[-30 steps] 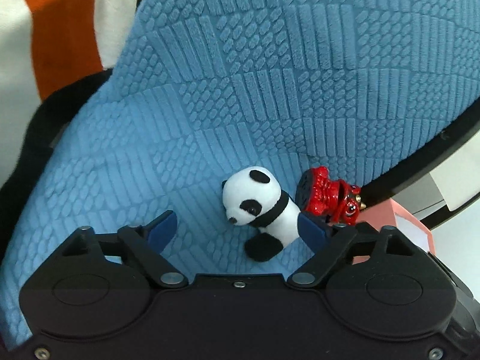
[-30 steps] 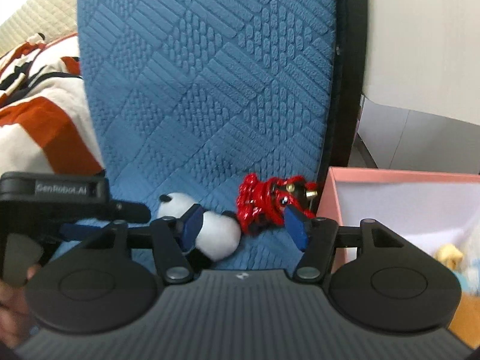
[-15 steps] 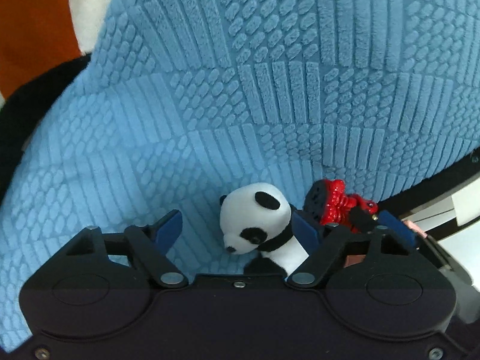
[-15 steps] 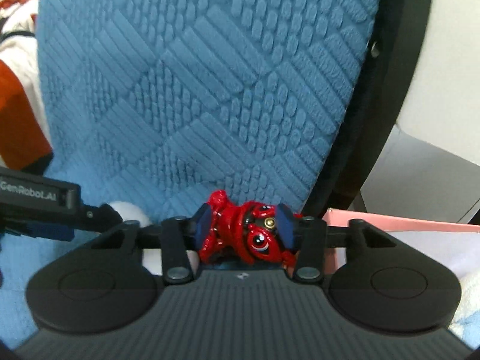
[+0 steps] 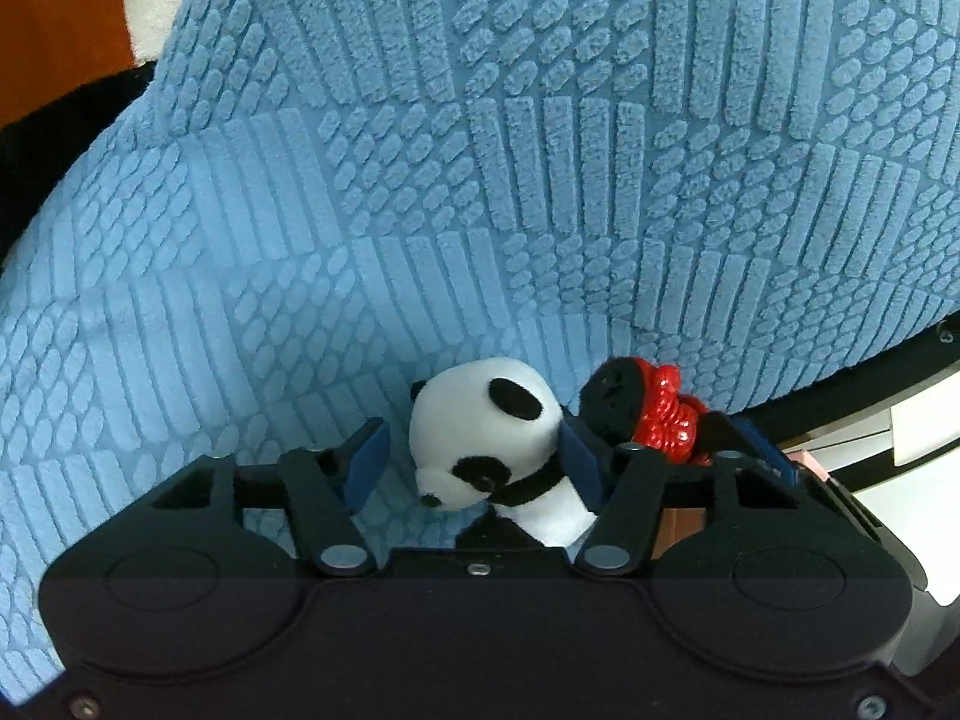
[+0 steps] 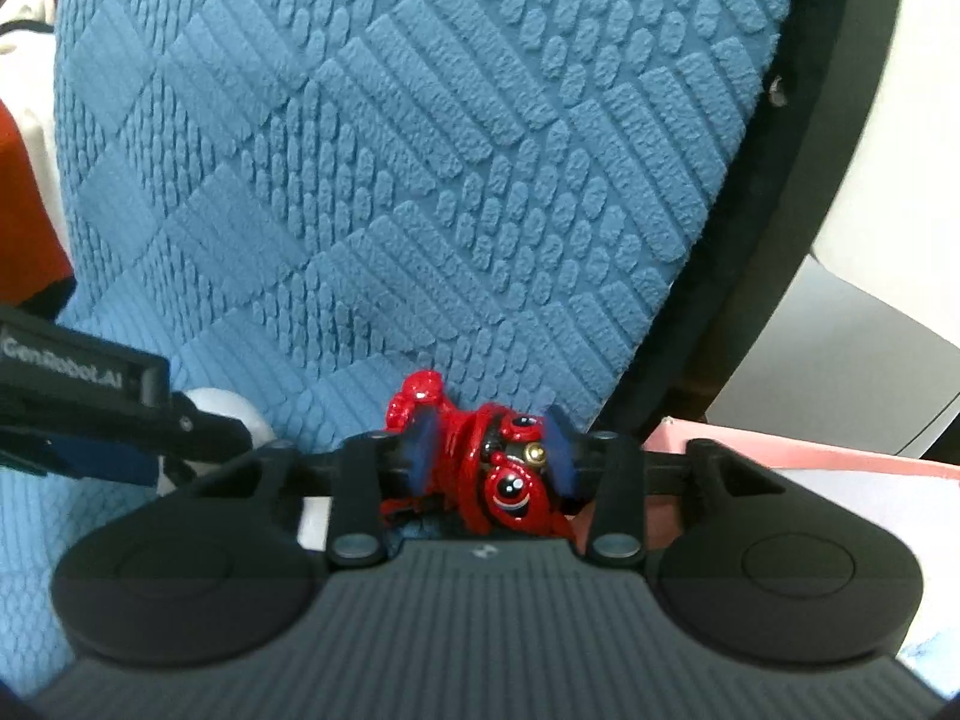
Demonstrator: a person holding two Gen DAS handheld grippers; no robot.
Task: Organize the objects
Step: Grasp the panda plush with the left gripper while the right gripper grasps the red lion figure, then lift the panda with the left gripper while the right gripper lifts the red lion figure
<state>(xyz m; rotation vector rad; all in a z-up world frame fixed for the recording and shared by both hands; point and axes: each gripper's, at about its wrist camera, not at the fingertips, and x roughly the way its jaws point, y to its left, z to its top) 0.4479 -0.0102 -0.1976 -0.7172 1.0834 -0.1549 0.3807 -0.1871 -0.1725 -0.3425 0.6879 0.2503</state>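
Left wrist view: the left gripper (image 5: 474,462) has its two blue-padded fingers (image 5: 367,462) spread, with the small black-and-white plush panda (image 5: 492,450) lying between them on the blue textured quilted mat (image 5: 480,180). The finger at 3 o'clock of the panda touches its neck; the finger at 9 o'clock stands just beside its head with a strip of mat showing between, so the panda is bracketed but not pinched. At 2 o'clock from the panda, touching its far side, sits the glossy red toy figure (image 5: 663,420), black base turned toward this camera, with the right gripper's dark parts around it. The black curved edge (image 5: 840,390) of the mat's support runs off toward 3 o'clock.

Right wrist view: the right gripper (image 6: 489,450) has its fingers (image 6: 423,444) drawn in and pinching the red toy figure (image 6: 498,468) from both sides, its round eyes facing the lens. It sits low centre on the blue mat (image 6: 420,150). At 9 o'clock, the left gripper (image 6: 90,420) reaches in, a white patch of the panda (image 6: 234,411) showing behind it. A pink-rimmed box (image 6: 780,456) lies at 3 o'clock, just beside the gripper.
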